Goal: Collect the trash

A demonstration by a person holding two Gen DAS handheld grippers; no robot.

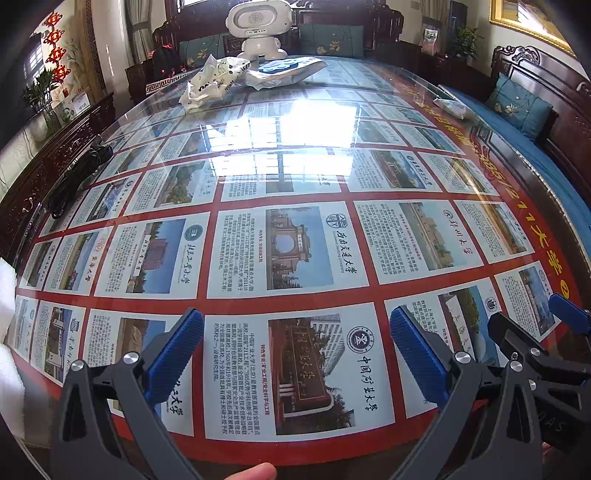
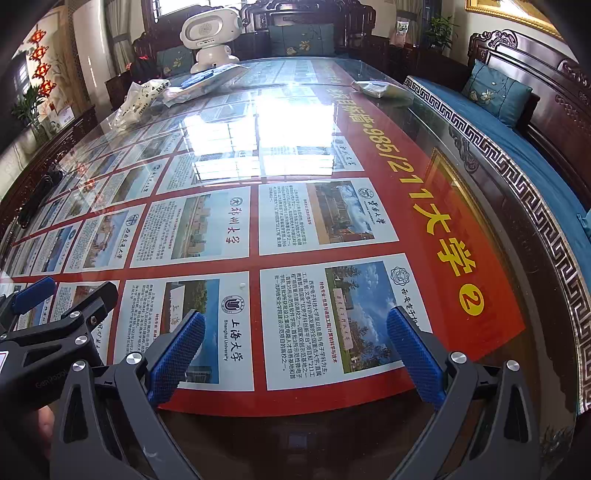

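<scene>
The left claw hangs low over the near end of the bench, its blue pads spread wide with nothing between them. The right claw sits just beside it, equally released and empty.

The trash lies at the far end, well apart from both claws. A crumpled white printed bag rests on the glass, and just beside it, possibly overlapping, a flatter white pouch with a blue patch. A third item, a small pale wrapper, lies alone near the right edge of the bench.

These are probably thin plastic or paper: very light, soft, and apt to collapse under the pads. They are not fragile, so a firm pinch should do no harm. The crumpled bag offers raised folds, which seem the best place to bite. The flat pouch and the wrapper look harder, since they lie close to slick glass and may slide away; an upturned edge or corner looks the best hold.

A white toy robot stands directly behind the two bags and could be knocked on a long reach. A black cable bundle lies along the left edge. The bench between the claws and the trash is bare glass over a printed poster, with strong window glare.
</scene>
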